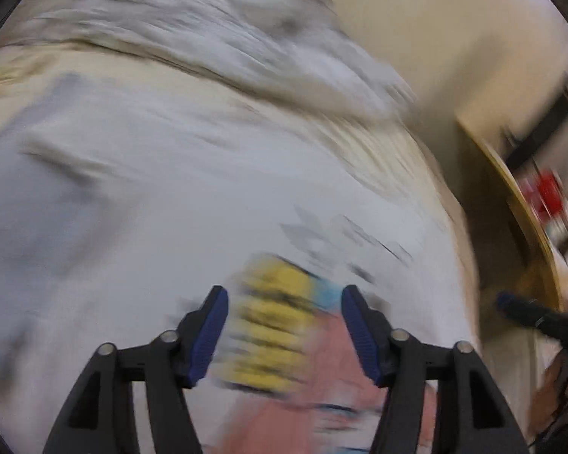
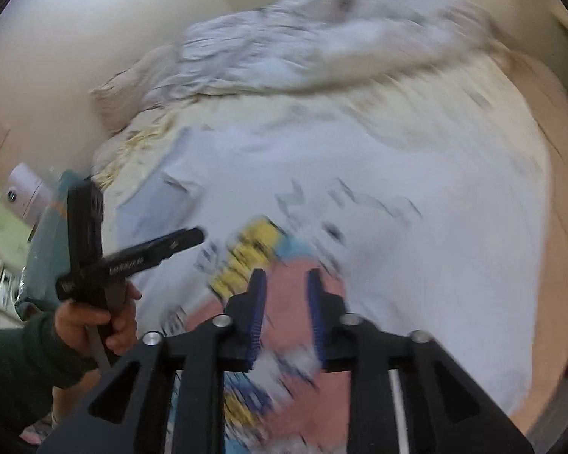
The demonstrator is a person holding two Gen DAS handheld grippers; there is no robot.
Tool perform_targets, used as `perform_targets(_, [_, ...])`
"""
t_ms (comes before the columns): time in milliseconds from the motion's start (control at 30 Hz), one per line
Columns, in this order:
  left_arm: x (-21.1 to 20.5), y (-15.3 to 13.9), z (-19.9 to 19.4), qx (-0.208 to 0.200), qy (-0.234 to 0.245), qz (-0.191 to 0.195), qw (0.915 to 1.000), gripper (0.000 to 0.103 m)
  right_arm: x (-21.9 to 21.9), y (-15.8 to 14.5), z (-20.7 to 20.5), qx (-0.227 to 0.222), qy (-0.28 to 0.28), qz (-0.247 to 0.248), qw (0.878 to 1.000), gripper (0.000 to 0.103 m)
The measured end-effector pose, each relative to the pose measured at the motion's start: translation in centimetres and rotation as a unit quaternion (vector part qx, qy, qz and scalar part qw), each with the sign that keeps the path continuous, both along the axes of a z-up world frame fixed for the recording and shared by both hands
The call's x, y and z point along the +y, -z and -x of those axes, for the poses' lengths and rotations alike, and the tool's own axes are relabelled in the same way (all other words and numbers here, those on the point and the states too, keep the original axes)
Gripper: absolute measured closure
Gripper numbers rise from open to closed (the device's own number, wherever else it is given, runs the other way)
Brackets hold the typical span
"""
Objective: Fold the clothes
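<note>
Rumpled grey duvet (image 2: 322, 45) on cream bedsheet (image 2: 435, 113), beside wooden shelf (image 1: 526, 204).

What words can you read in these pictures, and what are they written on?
None can be read for sure.
White T-shirt: dark letters above the yellow and pink print, too blurred to read.
Left gripper: pale lettering on its black body, too small and blurred to read.

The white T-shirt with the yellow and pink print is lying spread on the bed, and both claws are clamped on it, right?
Not quite: neither claw grips it. In each wrist view the left claw and right claw hang open above the white T-shirt, spread on the bed.
</note>
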State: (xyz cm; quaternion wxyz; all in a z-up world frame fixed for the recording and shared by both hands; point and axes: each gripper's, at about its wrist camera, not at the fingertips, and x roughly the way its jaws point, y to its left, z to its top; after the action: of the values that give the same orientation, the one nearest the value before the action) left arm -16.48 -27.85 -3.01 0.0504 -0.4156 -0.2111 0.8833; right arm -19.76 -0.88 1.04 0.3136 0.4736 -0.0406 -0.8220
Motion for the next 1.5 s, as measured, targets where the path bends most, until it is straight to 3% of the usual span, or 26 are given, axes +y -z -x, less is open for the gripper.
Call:
perform_targets(100, [-6.5, 0.5, -0.1, 0.021, -0.074, -0.009, 0.997, 0.034, -4.1, -2.9, 2.0, 0.011, -0.054, 0.003, 0.998, 0.075])
perform_targets(200, [-12.7, 2.2, 0.9, 0.028, -0.149, -0.067, 0.9862, 0.034, -10.9, -4.1, 6.7, 0.014, -0.118, -0.016, 0.993, 0.074])
perform_targets(333, [-17.4, 3.8, 3.6, 0.019, -0.223, -0.114, 0.9679, 0.034, -20.1, -4.1, 13.1, 0.047, -0.172, -0.076, 0.981, 0.072])
perform_targets(433, [-19.3, 4.8, 5.5, 0.005, -0.244, -0.136, 0.9601, 0.034, -25.8, -2.9, 16.4, 0.073, -0.208, -0.138, 0.965, 0.07])
perform_targets(467, [-19.9, 5.2, 5.9, 0.004, -0.247, -0.144, 0.9582, 0.034, -27.7, -2.2, 17.4, 0.081, -0.225, -0.159, 0.958, 0.066])
perform_targets(533, [-19.9, 6.1, 6.8, 0.005, -0.251, -0.153, 0.9558, 0.034, -31.6, -0.7, 19.5, 0.095, -0.258, -0.201, 0.94, 0.029])
perform_targets(567, [-19.9, 6.4, 7.0, -0.001, -0.248, -0.16, 0.9554, 0.034, -33.1, 0.2, 20.1, 0.096, -0.279, -0.217, 0.931, 0.02])
perform_targets(633, [-20.0, 7.2, 7.7, -0.01, -0.242, -0.167, 0.9558, 0.034, -35.6, 1.3, 21.3, 0.11, -0.302, -0.237, 0.917, 0.016])
perform_targets(700, [-20.6, 7.9, 8.3, -0.009, -0.246, -0.166, 0.955, 0.034, -37.9, 2.4, 23.1, 0.108, -0.317, -0.235, 0.913, 0.016])
perform_targets(800, [-22.2, 8.1, 7.7, 0.026, -0.265, -0.196, 0.9439, 0.034, -41.6, 4.5, 25.7, 0.088, -0.344, -0.226, 0.907, 0.017])
perform_targets(833, [-22.7, 8.0, 7.4, 0.041, -0.277, -0.202, 0.9387, 0.034, -42.7, 5.3, 26.4, 0.087, -0.352, -0.229, 0.903, 0.018])
perform_targets(933, [-23.0, 8.1, 8.0, 0.038, -0.268, -0.195, 0.9426, 0.037, -45.0, 7.2, 28.2, 0.066, -0.372, -0.223, 0.899, 0.03])
perform_targets(1000, [-23.3, 8.4, 8.2, 0.034, -0.271, -0.189, 0.9432, 0.055, -46.3, 8.4, 29.2, 0.055, -0.383, -0.219, 0.896, 0.034])
perform_targets(1133, [-24.1, 9.4, 8.4, 0.032, -0.277, -0.202, 0.9388, 0.076, -47.4, 9.6, 30.2, 0.031, -0.387, -0.216, 0.896, 0.045])
perform_targets(1167, [-24.2, 9.4, 8.5, 0.036, -0.278, -0.202, 0.9384, 0.083, -47.7, 10.0, 30.4, 0.028, -0.387, -0.219, 0.895, 0.052])
perform_targets(1200, [-24.4, 9.4, 8.4, 0.038, -0.279, -0.202, 0.938, 0.095, -47.7, 10.4, 30.4, 0.02, -0.39, -0.217, 0.894, 0.078])
perform_targets(1233, [-24.4, 9.0, 8.3, 0.039, -0.281, -0.2, 0.9378, 0.098, -47.7, 10.3, 29.9, 0.03, -0.399, -0.217, 0.89, 0.1])
perform_targets(1300, [-24.3, 8.5, 8.0, 0.045, -0.281, -0.2, 0.9377, 0.098, -47.5, 9.7, 29.0, 0.061, -0.408, -0.219, 0.884, 0.1])
perform_targets(1500, [-22.4, 4.6, 7.5, 0.101, -0.25, -0.159, 0.9497, 0.099, -44.8, 4.9, 28.2, 0.115, -0.395, -0.185, 0.892, 0.101])
